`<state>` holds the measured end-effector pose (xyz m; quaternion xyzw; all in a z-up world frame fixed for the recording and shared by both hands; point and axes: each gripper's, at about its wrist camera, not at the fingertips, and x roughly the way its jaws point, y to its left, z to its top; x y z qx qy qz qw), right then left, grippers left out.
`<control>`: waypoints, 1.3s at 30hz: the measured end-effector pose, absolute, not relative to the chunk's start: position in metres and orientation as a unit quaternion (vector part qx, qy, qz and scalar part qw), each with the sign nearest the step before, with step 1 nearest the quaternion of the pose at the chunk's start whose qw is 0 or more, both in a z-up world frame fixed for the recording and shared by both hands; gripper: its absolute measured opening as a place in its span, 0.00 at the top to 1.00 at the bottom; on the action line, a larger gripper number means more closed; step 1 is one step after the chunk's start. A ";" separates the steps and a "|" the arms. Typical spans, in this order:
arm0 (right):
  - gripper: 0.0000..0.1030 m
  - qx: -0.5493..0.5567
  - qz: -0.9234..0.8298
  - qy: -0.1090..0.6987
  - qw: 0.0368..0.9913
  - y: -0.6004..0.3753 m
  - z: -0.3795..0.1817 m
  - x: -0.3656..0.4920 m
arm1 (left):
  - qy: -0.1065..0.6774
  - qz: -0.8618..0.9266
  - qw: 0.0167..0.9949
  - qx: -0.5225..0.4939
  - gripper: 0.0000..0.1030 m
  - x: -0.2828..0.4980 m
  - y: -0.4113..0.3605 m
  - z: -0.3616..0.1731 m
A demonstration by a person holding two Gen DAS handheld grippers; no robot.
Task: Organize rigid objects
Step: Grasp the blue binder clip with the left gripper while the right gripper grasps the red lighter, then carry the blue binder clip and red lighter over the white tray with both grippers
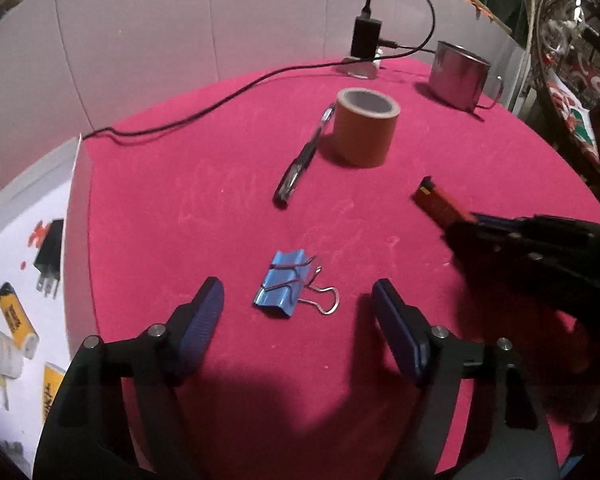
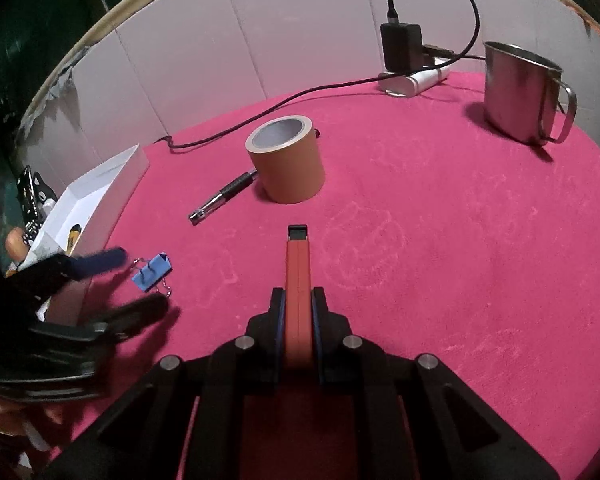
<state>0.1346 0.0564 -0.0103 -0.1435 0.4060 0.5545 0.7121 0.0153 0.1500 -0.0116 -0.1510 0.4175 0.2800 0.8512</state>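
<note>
In white box [image 1: 76,208]: plug adapter [image 1: 50,258], yellow tubes [image 1: 18,316] etc.

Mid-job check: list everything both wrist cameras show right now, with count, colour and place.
binder clip: one, blue, on the cloth between the left claw's fingers, untouched
orange bar: one, orange-red with a black tip, clamped in the right claw
tape roll: one, brown, standing mid-table
pen: one, black and silver, lying beside the tape roll
metal mug: one, steel, far right
charger: one, black, with cable, plugged into a white block at the far edge
white box: one, at the left edge, holding yellow tubes, a black plug and more
tablecloth: one, pink
left claw: black, blue pads, open
right claw: black, shut
</note>
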 end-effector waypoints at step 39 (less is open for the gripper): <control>0.90 -0.108 0.550 0.400 0.725 0.038 0.002 0.128 | 0.338 0.276 0.884 -0.166 0.59 -0.032 0.127 0.029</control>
